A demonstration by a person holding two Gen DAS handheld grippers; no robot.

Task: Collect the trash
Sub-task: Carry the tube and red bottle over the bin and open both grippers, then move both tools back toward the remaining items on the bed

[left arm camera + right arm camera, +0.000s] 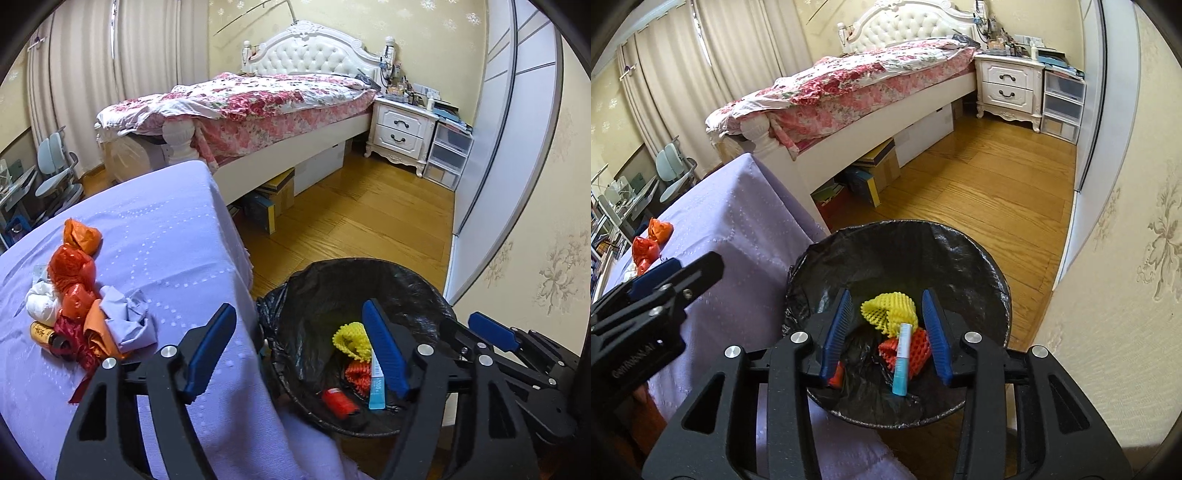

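A bin with a black liner (354, 263) (897, 223) stands on the floor beside a table under a lilac cloth (166, 236) (738, 206). Inside lie a yellow foam net (351, 339) (888, 310), an orange foam net (356, 373) (910, 350), a blue-and-white tube (376, 386) (901, 365) and a blurred red item (340, 402). My left gripper (299, 314) is open, spanning the table's edge and the bin. My right gripper (887, 297) hangs open over the bin, holding nothing. On the cloth sits a pile: orange plastic bags (74, 266) (650, 240), a white wad (42, 304), lilac paper (127, 317) and a small brown bottle (44, 332).
A bed with a floral cover (258, 99) (857, 85) stands beyond, with boxes (275, 195) under it. A white nightstand (402, 133) and clear plastic drawers (448, 155) line the far wall. Wood floor (979, 184) lies between the bed and the sliding wardrobe doors (517, 110).
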